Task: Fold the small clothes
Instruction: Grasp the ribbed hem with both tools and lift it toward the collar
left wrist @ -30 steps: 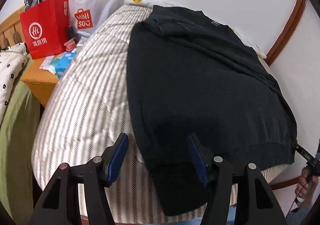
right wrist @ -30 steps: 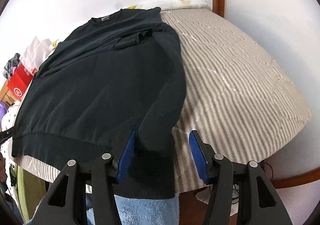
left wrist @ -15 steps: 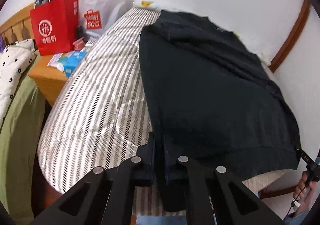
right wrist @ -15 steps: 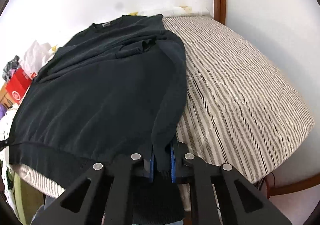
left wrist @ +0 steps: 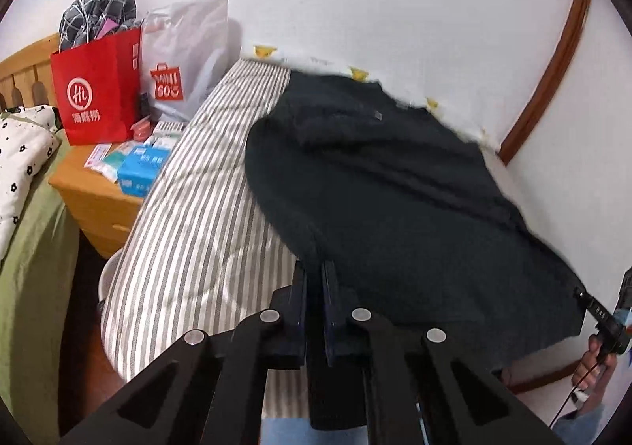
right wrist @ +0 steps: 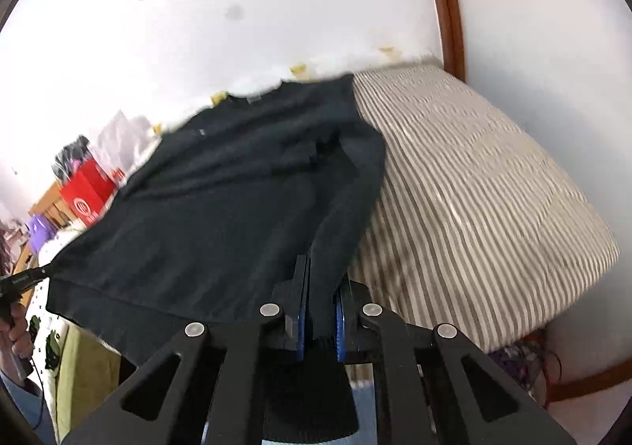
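Note:
A black long-sleeved sweater (left wrist: 395,200) lies spread on a striped mattress (left wrist: 197,215), collar toward the far wall. My left gripper (left wrist: 314,279) is shut on the end of its left sleeve, lifted off the mattress edge. In the right wrist view the sweater (right wrist: 221,200) fills the middle, and my right gripper (right wrist: 320,287) is shut on the end of its right sleeve, whose ribbed cuff hangs below the jaws. Both sleeves run taut from shoulder to gripper.
A wooden nightstand (left wrist: 94,200) left of the mattress holds a red paper bag (left wrist: 98,89), a white bag (left wrist: 185,61) and blue packets (left wrist: 140,168). A green-covered bed (left wrist: 27,247) is at far left. The white wall and brown wooden trim (right wrist: 446,2) lie behind the mattress (right wrist: 474,184).
Both grippers closed on the sleeve ends, then rose and drew them up off the mattress; the sweater's lower part has lifted with them.

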Motion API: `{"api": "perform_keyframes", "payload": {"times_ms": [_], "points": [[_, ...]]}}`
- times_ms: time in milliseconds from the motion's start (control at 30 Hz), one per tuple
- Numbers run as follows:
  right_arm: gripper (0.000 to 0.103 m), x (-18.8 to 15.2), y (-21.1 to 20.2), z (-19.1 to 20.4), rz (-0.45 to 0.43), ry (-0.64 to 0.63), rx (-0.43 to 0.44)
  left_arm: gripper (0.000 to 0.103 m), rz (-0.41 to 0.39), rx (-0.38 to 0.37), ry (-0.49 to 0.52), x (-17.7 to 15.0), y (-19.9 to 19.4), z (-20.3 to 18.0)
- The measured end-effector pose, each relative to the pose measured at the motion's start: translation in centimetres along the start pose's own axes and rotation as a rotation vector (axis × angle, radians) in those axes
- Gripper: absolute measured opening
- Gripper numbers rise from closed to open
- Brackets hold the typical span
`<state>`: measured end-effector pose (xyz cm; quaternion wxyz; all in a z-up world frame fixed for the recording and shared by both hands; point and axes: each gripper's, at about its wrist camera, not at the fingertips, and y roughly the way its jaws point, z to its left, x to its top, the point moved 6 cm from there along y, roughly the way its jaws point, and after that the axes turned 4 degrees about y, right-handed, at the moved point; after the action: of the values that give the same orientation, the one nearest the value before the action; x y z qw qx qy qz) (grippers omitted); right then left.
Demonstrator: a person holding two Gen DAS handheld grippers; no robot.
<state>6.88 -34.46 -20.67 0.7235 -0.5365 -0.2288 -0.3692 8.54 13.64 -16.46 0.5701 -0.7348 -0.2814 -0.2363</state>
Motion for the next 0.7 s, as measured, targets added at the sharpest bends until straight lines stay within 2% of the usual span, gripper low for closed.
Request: {"api": "perform_keyframes", "payload": {"times_ms": [267, 367, 533, 700], "points": [[0.01, 8.9, 0.9, 1.3, -0.122, 0.015, 0.035, 0.007, -0.086, 0.017, 0.012, 6.4, 1.2, -1.1], [0.01, 12.5, 2.9, 1.4, -0.135, 0.03, 0.02, 0.007, -0.103, 0.028, 0.016, 9.2, 2.7, -1.7], [0.01, 17.3, 6.4, 2.2, -0.14, 0.054, 0.029, 0.007, -0.119, 0.086, 0.048, 13.7, 6.4, -2.3], [0.01, 20.8, 11.2, 2.4, -0.11, 0.082, 0.032, 0.007, -0.082, 0.111, 0.026, 16.9, 11.2, -1.7]]}}
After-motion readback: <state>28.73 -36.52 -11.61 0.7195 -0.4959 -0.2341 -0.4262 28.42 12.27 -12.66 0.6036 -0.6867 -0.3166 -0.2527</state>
